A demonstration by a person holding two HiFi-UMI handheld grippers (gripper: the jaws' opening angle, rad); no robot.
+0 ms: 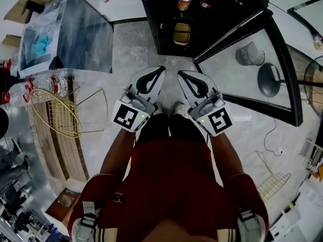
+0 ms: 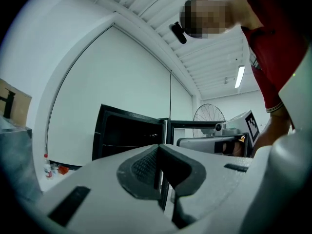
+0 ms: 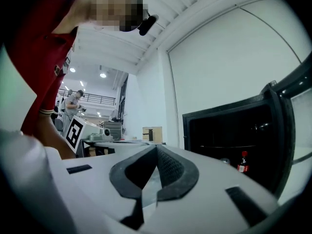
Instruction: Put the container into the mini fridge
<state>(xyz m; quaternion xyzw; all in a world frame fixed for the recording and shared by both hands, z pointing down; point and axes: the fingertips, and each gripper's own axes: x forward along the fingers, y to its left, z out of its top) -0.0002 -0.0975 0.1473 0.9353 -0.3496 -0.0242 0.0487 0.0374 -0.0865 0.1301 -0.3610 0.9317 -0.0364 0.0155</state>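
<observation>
Container (image 1: 181, 33): found standing on a shelf inside the mini fridge (image 1: 149, 14), low in the open compartment, with a can (image 1: 184, 2) and a small bottle (image 1: 204, 3) further in behind it. It is a rounded, pale yellow box, seemingly lidded. By its look it is light, stiff plastic with a smooth skin, so it would likely slip under a shallow pinch; the short side walls just under the lid appear the soundest place to take it. Neither tool is on it. The left gripper (image 1: 160, 70) and the right gripper (image 1: 181, 74) are held side by side in front of the person, well short of the fridge, each with its jaws pressed together and nothing between the pads. On this showing the placing looks done, with the glass door (image 1: 237, 84) not yet closed and swung wide to the right. Floor (image 1: 126, 49): pale polished stone, hard and probably slick. Room: white walls, a gold wire frame (image 1: 55, 115) to the left, a fan (image 1: 315, 79) at the right edge.
</observation>
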